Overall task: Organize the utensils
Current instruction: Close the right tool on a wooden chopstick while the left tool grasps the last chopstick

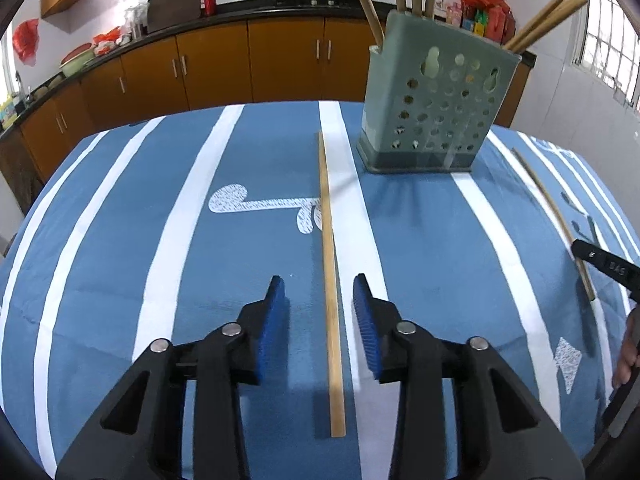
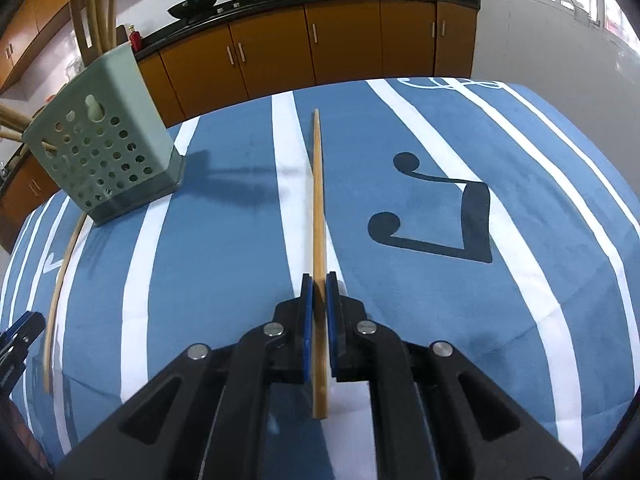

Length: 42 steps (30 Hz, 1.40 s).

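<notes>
Left wrist view: the left gripper (image 1: 319, 294) is spread wide, its blue pads on either side of a chopstick (image 1: 329, 264) that lies flat on the blue striped tablecloth (image 1: 120, 240), touching neither pad. The green perforated holder (image 1: 432, 112) stands upright beyond it, several chopsticks leaning inside.

Right wrist view: the right gripper (image 2: 319, 292) is clenched on a second chopstick (image 2: 318, 208), which runs forward between the pads. The holder (image 2: 108, 152) stands to the left, with the other chopstick (image 2: 60, 280) lying near it.
</notes>
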{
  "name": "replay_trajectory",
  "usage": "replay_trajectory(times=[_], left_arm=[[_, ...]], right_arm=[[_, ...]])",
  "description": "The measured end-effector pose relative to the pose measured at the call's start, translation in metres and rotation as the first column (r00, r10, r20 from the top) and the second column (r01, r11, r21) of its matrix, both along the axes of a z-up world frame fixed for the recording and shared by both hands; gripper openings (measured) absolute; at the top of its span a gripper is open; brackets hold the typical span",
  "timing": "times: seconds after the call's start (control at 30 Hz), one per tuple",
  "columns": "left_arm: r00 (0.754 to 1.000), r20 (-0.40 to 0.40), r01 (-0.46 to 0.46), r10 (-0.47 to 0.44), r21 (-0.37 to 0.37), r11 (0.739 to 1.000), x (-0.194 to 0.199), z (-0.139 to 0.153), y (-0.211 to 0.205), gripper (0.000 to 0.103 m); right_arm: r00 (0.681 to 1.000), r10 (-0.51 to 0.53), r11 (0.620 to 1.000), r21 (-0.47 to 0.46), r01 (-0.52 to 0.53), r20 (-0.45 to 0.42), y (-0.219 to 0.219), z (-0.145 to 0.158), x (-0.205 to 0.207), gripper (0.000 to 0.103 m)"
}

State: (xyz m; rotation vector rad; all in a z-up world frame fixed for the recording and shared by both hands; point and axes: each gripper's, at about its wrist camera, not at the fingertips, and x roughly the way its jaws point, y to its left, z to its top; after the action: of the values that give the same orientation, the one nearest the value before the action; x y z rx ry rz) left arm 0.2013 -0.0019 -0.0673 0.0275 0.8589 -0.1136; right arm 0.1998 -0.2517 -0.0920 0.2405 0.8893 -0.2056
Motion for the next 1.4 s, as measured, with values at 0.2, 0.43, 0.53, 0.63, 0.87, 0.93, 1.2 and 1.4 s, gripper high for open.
replay_trajectory(times=[0.2,0.43,0.53,0.63,0.87,0.93,1.2,1.4], left_arm=[[1.0,-0.016,-0.011,0.011,0.043,0.999,0.006,-0.012,-0.006,0.016],[0.995,-0.026,-0.098,0.099,0.024,0.995,0.022,-0.012,0.023,0.01],[0.993,-0.027,-0.111,0.111,0.004,0.994,0.025,-0.013,0.031,0.01],[0.995,-0.021,-0.097,0.096,-0.021,0.995,0.023,-0.013,0.032,0.011],[0.996,-0.024,-0.082,0.08,-0.068,0.994,0.024,-0.012,0.036,0.011],[0.996,-0.025,-0.082,0.08,-0.074,0.994,0.024,-0.012,0.037,0.011],[0.996,-0.024,-0.082,0.08,-0.069,0.994,0.022,-0.012,0.036,0.012],[0.997,-0.025,-0.081,0.08,-0.071,0.994,0.023,-0.012,0.036,0.012]], right_arm=[[0.997,0.084,0.996,0.008,-0.084,0.003,0.013,-0.001,0.002,0.008],[0.981,0.194,0.981,-0.033,-0.194,0.001,0.042,-0.001,0.007,0.008],[0.979,0.202,0.978,-0.054,-0.201,0.002,0.044,-0.001,0.01,0.008],[0.98,0.199,0.978,-0.057,-0.199,0.004,0.043,-0.001,0.012,0.008],[0.979,0.201,0.977,-0.075,-0.2,0.018,0.046,-0.002,0.011,0.008],[0.979,0.202,0.977,-0.073,-0.2,0.018,0.046,-0.002,0.011,0.008],[0.979,0.202,0.977,-0.072,-0.2,0.019,0.045,-0.002,0.011,0.009],[0.979,0.202,0.977,-0.07,-0.201,0.019,0.045,-0.002,0.011,0.009]])
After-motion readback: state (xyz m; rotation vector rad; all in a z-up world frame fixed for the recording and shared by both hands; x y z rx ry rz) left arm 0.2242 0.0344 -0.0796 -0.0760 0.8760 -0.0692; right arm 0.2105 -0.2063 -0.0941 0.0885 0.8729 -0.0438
